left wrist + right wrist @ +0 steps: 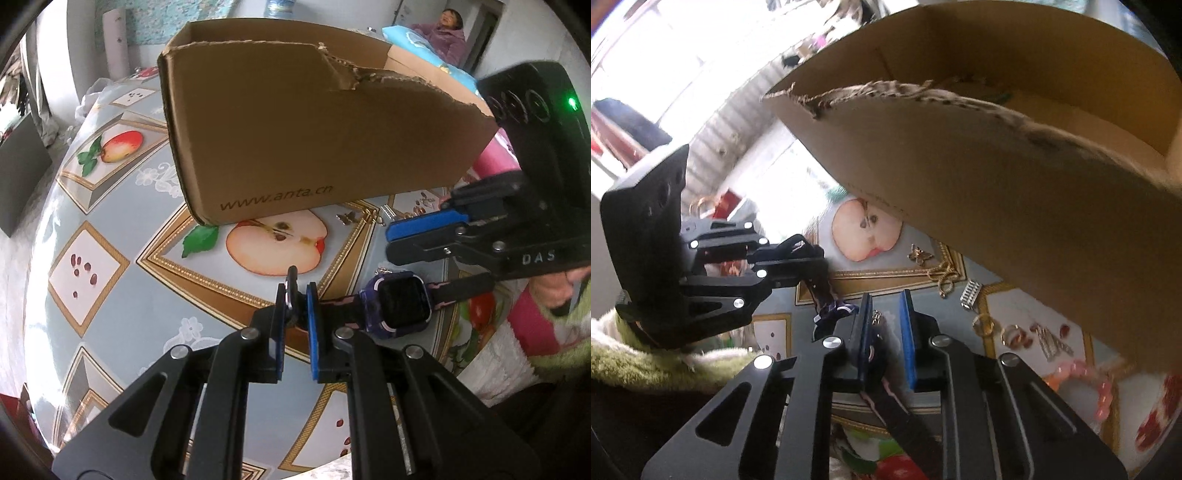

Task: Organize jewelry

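We hold a watch (400, 301) between our 2 grippers, just above the surface (122, 295) and in front of the box (295, 140), probably so that it can be carried level over the torn front wall. The left gripper (295, 295) has its jaws nearly together, pinching the buckle end of the strap; that end pokes up between the blue pads. The right gripper (886, 314) has its jaws narrowed around the other strap end, which runs back between them, but the pads seem not quite pressed on it and we cannot tell for sure whether they grip. In the left wrist view the watch face sits just right of the left jaws, its body stretched between both tools. The rest of the jewelry lies on the surface beside the box: a butterfly brooch (921, 254), a gold chain (944, 277), a silver clip (970, 293), rings (984, 324) and a pink bracelet (1086, 380). We judge the watch is the piece in hand, the others waiting.
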`<state>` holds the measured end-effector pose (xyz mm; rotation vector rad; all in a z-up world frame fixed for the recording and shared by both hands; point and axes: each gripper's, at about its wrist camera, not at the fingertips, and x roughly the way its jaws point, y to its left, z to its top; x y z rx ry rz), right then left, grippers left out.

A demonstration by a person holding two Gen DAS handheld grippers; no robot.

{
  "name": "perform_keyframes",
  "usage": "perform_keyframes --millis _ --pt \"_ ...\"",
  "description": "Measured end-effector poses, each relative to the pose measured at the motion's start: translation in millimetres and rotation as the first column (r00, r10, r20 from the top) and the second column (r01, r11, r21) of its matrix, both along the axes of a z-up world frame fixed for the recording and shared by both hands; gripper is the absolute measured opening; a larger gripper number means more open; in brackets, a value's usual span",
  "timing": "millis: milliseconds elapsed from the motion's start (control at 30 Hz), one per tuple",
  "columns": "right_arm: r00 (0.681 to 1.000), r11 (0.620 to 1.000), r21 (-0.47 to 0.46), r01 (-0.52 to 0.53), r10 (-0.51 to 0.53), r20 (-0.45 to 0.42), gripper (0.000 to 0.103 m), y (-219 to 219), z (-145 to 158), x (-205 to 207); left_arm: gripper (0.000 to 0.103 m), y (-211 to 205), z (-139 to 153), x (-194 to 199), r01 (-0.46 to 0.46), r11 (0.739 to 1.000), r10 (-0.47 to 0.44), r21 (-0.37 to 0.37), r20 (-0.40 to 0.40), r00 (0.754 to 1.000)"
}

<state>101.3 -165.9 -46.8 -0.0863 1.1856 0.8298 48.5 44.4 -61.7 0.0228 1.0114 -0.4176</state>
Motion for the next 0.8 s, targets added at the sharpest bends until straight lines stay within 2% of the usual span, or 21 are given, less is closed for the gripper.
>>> perform_keyframes --millis 167,300,467,600,800 --pt "0.995 0.993 -0.060 -0.097 0.097 -0.007 0.014 15 -2 7 0.009 -2 1 3 0.005 1.000 -0.005 -0.001 0.001 1.000" --pt "0.983 0.974 -0.131 -0.184 0.185 0.000 0.010 32 -3 3 0.009 -2 1 3 0.002 1.000 -0.002 -0.008 0.004 1.000" --pt "0.957 0.935 -0.245 -0.255 0.281 0.076 0.009 50 -1 -12 0.009 -1 1 2 0.006 1.000 -0.006 -0.002 0.011 1.000" --pt "0.954 0.927 -0.291 -0.237 0.279 0.112 0.009 52 0 -21 0.009 0 1 0 0.012 1.000 -0.012 0.002 0.015 1.000" --pt "0.970 0.936 -0.332 -0.114 0.178 0.168 0.009 33 -1 -26 0.010 1 1 -3 0.010 1.000 -0.009 -0.011 0.020 1.000"
